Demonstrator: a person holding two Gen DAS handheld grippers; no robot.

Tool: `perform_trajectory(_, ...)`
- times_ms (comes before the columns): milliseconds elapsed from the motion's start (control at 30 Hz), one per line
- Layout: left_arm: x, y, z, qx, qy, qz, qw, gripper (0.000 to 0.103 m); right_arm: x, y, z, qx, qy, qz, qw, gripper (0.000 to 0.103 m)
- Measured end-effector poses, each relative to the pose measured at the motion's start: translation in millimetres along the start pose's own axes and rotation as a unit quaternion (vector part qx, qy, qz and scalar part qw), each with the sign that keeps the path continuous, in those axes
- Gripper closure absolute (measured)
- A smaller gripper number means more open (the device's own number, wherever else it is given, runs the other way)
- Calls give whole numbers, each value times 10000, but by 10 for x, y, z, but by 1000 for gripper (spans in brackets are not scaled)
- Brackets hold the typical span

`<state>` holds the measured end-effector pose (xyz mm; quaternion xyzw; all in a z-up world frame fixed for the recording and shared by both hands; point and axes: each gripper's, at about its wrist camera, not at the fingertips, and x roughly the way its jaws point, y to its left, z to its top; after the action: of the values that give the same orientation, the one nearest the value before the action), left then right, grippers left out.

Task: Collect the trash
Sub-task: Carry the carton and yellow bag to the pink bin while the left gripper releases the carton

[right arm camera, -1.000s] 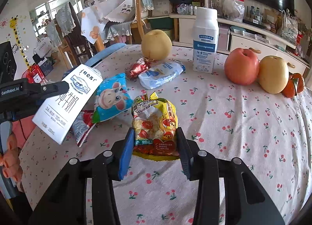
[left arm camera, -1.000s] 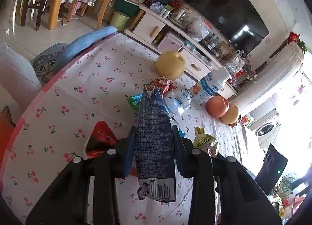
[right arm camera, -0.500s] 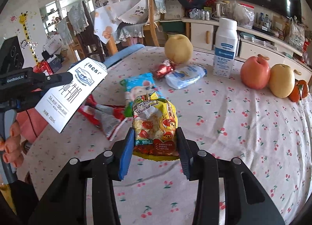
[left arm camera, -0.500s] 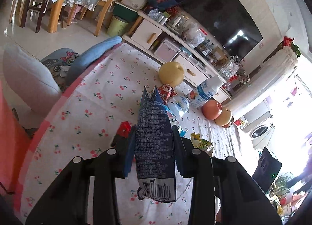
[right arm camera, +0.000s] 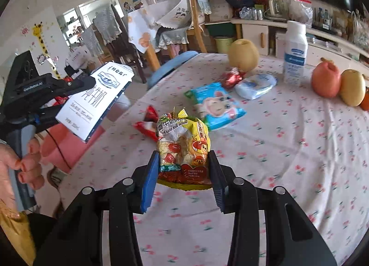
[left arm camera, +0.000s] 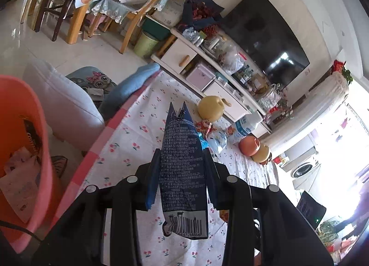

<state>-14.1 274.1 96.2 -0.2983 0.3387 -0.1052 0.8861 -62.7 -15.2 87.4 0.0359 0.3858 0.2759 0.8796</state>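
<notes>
The round pink plastic bin (left arm camera: 34,141) now shows at far left. The left gripper (left arm camera: 182,173) pinches a dark blue milk carton (left arm camera: 183,173); the right gripper (right arm camera: 183,171) pinches a yellow oatmeal snack bag (right arm camera: 183,148). Dropping them in looks close.

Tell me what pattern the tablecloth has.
The tablecloth is white with small red cherries and a pink checked border; the right wrist view shows it best.

Oatmeal packet (right arm camera: 183,148): "red dates milk oatmeal" in small print, plus Chinese chars. Milk carton (right arm camera: 96,102): big "纯牛奶", "250mL" near its lower edge. Left gripper (right arm camera: 69,86) body: "GenRobot.AI". Carton's dark side in left wrist view: barcode, digits ending "266166"; fine print too small to read.
</notes>
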Motion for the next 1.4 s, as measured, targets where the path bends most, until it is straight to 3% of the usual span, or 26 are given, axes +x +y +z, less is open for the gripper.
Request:
perform_trajectory(267,-227,180,84,-143,-213,-54,9997,66,51,365,-5,-131,27,134,9998,60)
perform_trajectory(600,-544,467,202,-426,-555,-61,9975,66,111,901,135,-180,-33,658,9977,60)
perform_trajectory(967,-995,1031,318,-888,-1082,409,9893,66,442,1773,412,-630,11,1198,9908,60)
perform_trajectory(1133,-1172,1306,357,-1141,-1263,726,9827,66,663,2225,546,-827,10,1452,9859,65)
perform_trajectory(1267,-1206,1480,379,-1253,-1253,1042,9786,66,917,2495,549,-1028,73,1332,9857,65)
perform_trajectory(1400,-1233,1544,408,-1305,-1293,1073,9771,66,1012,2454,446,-1097,40,1032,9886,64)
